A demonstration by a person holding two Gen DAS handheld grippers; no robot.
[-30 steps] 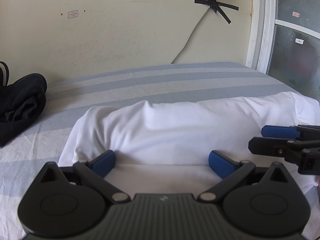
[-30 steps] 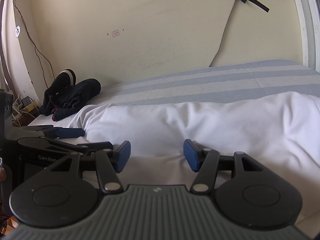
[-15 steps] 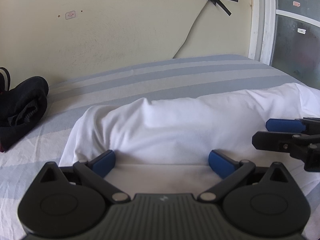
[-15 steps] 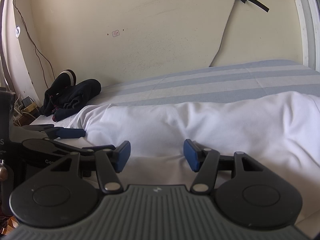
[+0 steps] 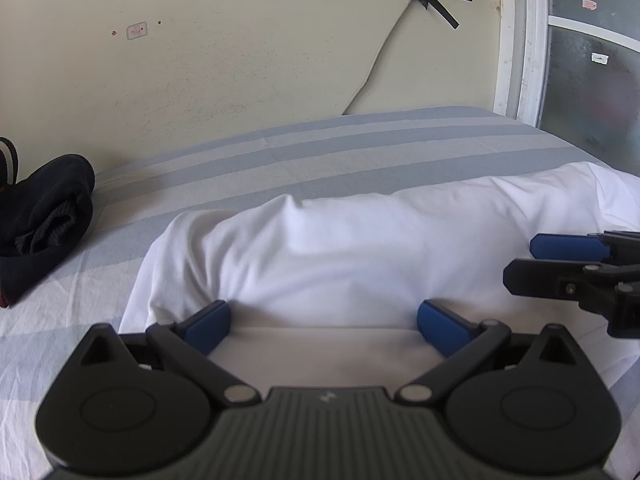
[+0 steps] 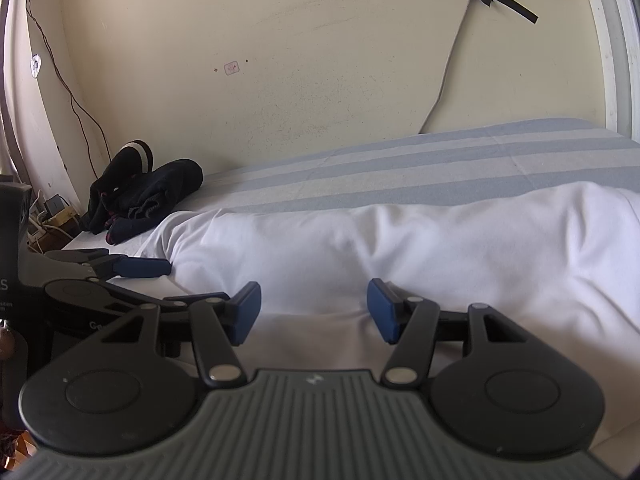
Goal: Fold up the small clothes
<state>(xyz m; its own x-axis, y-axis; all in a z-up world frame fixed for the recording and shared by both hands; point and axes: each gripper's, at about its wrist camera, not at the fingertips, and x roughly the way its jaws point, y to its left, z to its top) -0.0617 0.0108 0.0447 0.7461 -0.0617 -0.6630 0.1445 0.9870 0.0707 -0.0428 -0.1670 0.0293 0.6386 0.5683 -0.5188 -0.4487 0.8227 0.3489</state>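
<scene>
A white garment (image 5: 340,256) lies across the striped bed, folded over into a puffy roll; it also shows in the right wrist view (image 6: 400,248). My left gripper (image 5: 324,320) is open and empty, its blue pads standing at the roll's near edge over the flat lower layer. My right gripper (image 6: 314,306) is open and empty at the same near edge, further right. Each gripper shows from the side in the other's view: the right gripper (image 5: 568,264) at the right edge, the left gripper (image 6: 132,276) at the left.
A pile of black clothes (image 5: 40,216) lies at the bed's far left by the wall, also in the right wrist view (image 6: 148,196). The blue-striped sheet (image 5: 360,148) stretches behind the garment. A window frame (image 5: 520,40) stands at the right. Cables and plugs (image 6: 48,216) sit beside the bed.
The left gripper has drifted slightly back and up, so the view shifted a little. Both grippers stay open. The garment has not moved.
</scene>
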